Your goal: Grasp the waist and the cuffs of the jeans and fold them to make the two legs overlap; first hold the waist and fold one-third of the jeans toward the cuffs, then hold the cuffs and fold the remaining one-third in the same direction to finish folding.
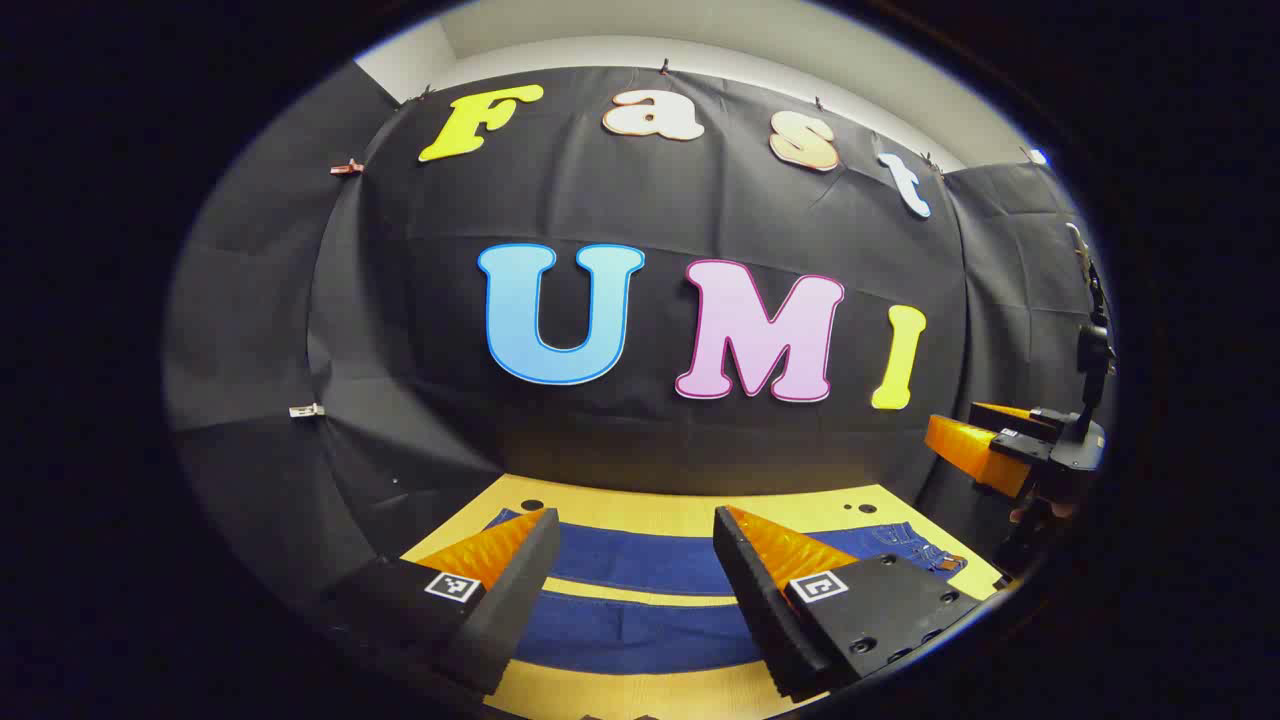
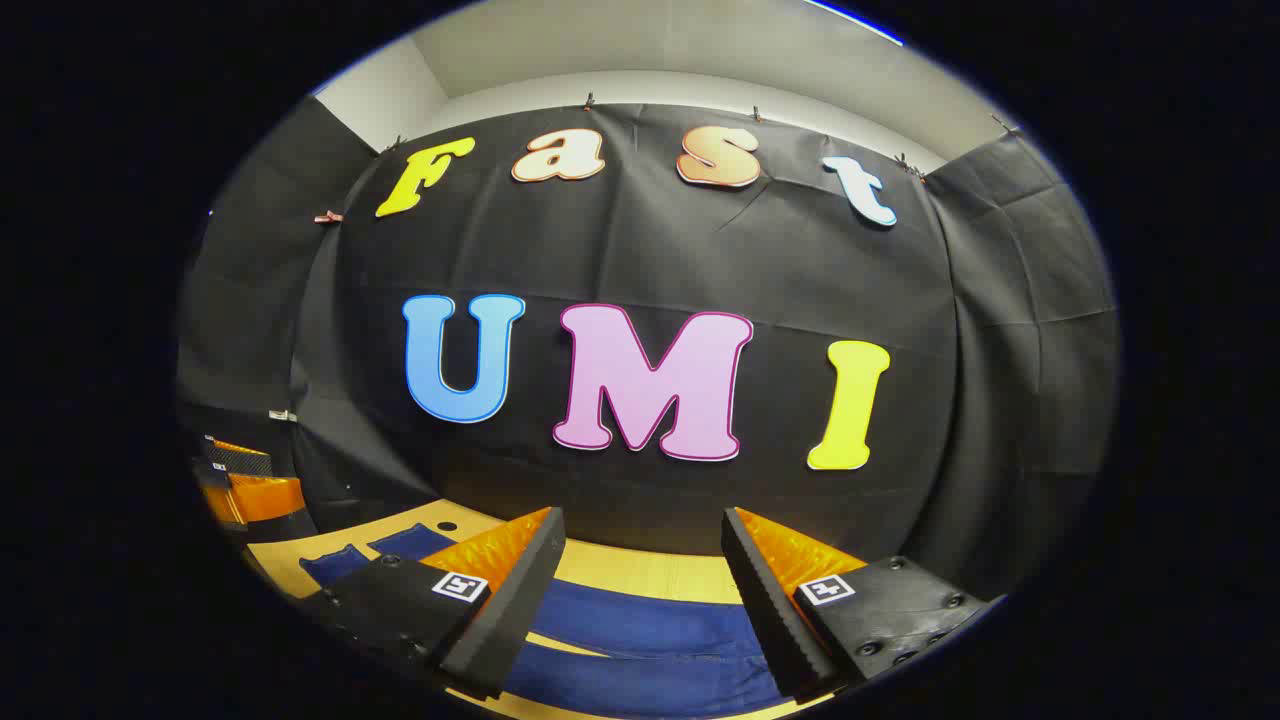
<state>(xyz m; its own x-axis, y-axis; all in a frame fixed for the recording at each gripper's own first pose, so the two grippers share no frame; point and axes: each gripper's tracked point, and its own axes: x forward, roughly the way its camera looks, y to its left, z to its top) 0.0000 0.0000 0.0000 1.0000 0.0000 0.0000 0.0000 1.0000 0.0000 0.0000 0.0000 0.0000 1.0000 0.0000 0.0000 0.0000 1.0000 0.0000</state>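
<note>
Dark blue jeans [image 1: 640, 562] lie flat on the yellow table [image 1: 800, 503], the two legs side by side with a strip of table between them. The waist [image 1: 925, 552], with a pocket and brown belt patch, is at the right in the left gripper view. The cuffs [image 2: 345, 562] are at the left in the right gripper view, where the legs [image 2: 640, 625] run under the fingers. My left gripper [image 1: 635, 515] hovers open above the legs, holding nothing. My right gripper [image 2: 645, 515] is open too, above the jeans; it also shows at the far right [image 1: 1010, 450], above the waist end.
The black cloth wall rises right behind the table's far edge [image 2: 640, 570]. Small round holes [image 1: 532, 505] dot the tabletop near the back. The left gripper [image 2: 240, 480] appears at the left edge of the right gripper view, above the cuffs.
</note>
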